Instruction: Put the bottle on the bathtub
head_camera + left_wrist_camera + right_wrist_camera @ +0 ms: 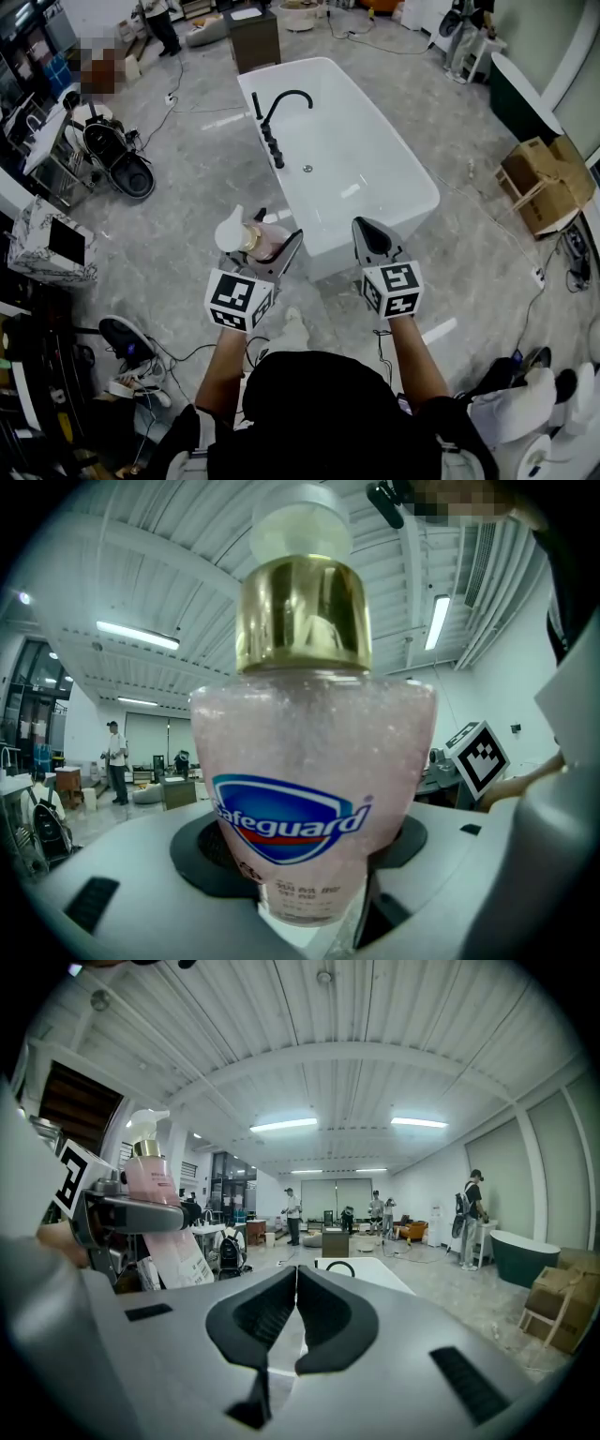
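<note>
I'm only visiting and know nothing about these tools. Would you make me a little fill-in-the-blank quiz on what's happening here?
The left gripper is shut on a bottle with a ___ collar.
The right gripper has its jaws ___, with nothing between them.
The white bathtub has a ___ faucet.
The bottle's contents look ___.
Missing words: gold; shut; black; pink.

Under you runs a grey, marble-veined floor (187,234), glossy with reflections and crossed by loose cables (161,120). At far centre stands a dark cabinet (255,39). On the left are a black stroller (117,161) and a marble-print box (52,246), and on the right, stacked cardboard boxes (542,183). Overhead, the white ribbed ceiling (375,1016) carries long strip lights (286,1125). The walls are pale.
</note>
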`<state>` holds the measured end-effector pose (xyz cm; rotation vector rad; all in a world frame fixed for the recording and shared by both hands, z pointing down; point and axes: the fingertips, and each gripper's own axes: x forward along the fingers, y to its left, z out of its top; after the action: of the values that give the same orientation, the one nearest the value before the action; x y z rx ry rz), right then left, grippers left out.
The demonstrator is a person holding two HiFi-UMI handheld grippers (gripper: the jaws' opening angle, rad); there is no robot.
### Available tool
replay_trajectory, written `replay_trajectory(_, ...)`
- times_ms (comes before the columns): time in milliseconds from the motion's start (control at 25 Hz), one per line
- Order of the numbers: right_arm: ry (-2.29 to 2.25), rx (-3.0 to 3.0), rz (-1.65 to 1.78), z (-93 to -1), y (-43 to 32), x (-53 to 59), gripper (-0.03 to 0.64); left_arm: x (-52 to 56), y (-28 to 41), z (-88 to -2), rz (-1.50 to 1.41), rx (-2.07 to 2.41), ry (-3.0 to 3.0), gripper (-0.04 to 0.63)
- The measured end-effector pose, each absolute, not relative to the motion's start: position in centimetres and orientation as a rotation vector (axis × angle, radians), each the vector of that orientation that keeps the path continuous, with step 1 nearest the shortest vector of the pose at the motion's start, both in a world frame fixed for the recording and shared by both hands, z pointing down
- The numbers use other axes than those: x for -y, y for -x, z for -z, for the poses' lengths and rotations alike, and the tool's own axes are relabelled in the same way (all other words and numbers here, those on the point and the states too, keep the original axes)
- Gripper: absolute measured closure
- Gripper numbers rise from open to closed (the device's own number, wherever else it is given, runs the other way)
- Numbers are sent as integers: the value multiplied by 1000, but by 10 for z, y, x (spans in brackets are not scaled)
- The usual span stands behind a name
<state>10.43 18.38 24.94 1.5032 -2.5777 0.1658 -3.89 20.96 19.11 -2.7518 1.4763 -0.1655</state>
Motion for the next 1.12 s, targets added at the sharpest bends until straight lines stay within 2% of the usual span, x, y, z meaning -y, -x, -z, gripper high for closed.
replay_trajectory(1120,-1583,2490,-156,-248,-23,8,592,-8,113,-197,175,-1361,2849,278)
